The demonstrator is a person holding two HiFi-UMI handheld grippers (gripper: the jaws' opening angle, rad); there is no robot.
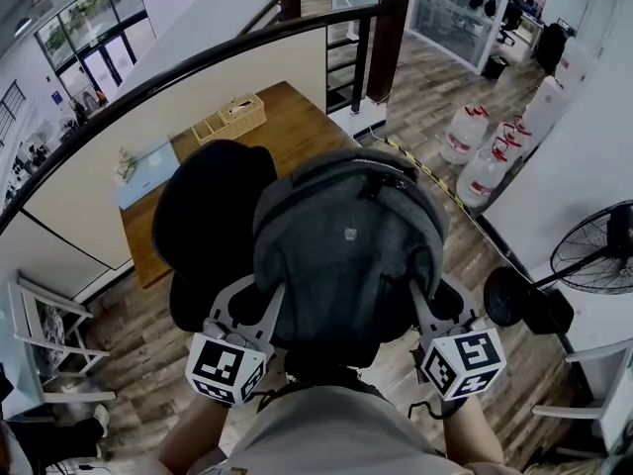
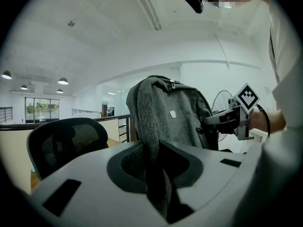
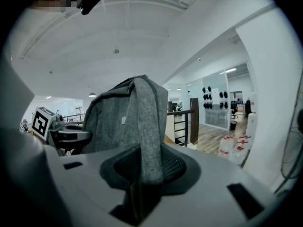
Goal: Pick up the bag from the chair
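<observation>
Wood-plank floor [image 1: 435, 97] fills most of the head view, with a dark curved railing [image 1: 198, 62] sweeping across the upper left. A fan [image 1: 598, 250] stands at the right edge and a cluster of water jugs [image 1: 485, 156] sits at the upper right.

The black mesh chair [image 1: 213, 216] is left of centre. Overlapping its right side, in the middle of the frame, is the grey fabric bag [image 1: 346, 245], a backpack that stands upright between the 2 tools. In the left gripper view the bag rises at centre with the chair's backrest off to the lower left, so it looks to be hanging from its straps, not resting on the seat. Its bottom is hidden in every view, so I cannot tell whether it is clear of the seat.

The left gripper [image 1: 269, 303] is at the bag's lower left edge and the right gripper [image 1: 420, 307] at its lower right. Each is clenched on fabric: the left strap [image 2: 150, 141] runs down between the left one's pads, and the right strap [image 3: 147, 126] is pinched the same way.

By my reading, the grasp is done and the lift is largely made. What is left is to carry the bag fully away from the chair.
</observation>
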